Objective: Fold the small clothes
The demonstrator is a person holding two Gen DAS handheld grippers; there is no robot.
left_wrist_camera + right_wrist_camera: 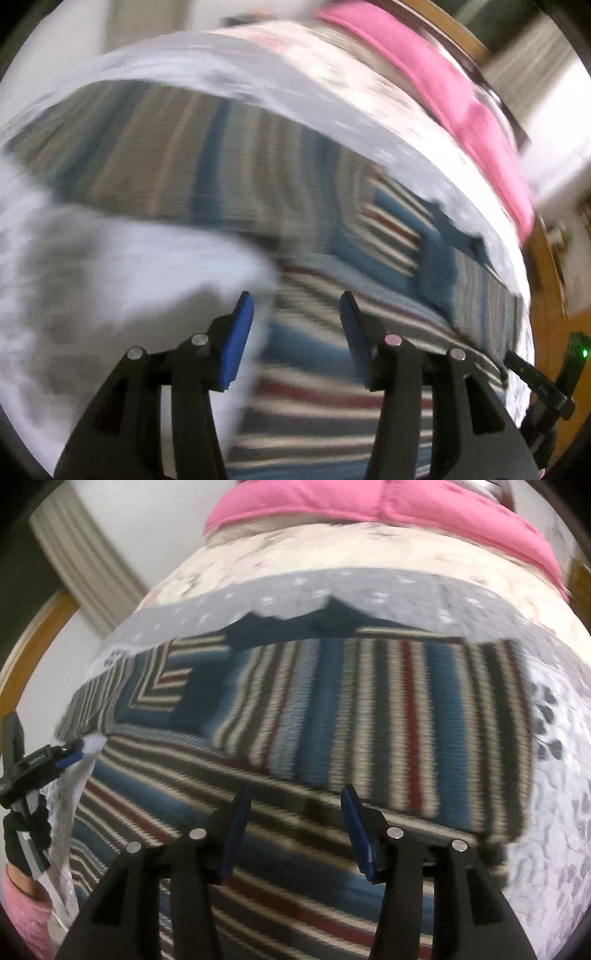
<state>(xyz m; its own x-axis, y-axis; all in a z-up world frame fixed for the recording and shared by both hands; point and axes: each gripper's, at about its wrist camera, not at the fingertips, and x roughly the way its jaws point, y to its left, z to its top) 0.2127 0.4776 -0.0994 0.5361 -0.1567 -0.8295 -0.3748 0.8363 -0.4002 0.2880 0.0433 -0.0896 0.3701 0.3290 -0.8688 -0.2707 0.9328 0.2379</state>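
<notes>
1. In the left wrist view the left gripper point(297, 295) sits at the bottom centre of the frame, its two blue-padded fingers point(238, 339) spread wide with nothing between them.
2. Under and ahead of those fingers lies a striped sweater point(332, 387) — blue, cream, dark and red bands, badly smeared by motion blur.
3. A fold of pale grey-white cloth point(129, 277) fills the lower left of that frame, just beside the left finger; whether it touches the pad I cannot tell.
4. In the right wrist view the right gripper point(293, 794) is at the bottom centre, fingers likewise parted and gripping nothing, hovering over the striped sweater point(369, 709).
5. The sweater is spread across the middle of that frame; a part with upright stripes lies over a lower part whose stripes run slantwise.
6. Beneath the sweater is a grey bedcover with pale prints point(369, 590), showing along the sweater's top edge and at the right side.
7. Farther up, a pink blanket point(369, 502) runs along the top of the frame; in the left wrist view it crosses the upper right.
8. At the left edge of the right wrist view the other gripper point(70, 757) appears, its blue tip against white cloth point(70, 805) — its grip is not clear from here.
9. A wooden frame edge point(33, 638) curves at the upper left.
</notes>
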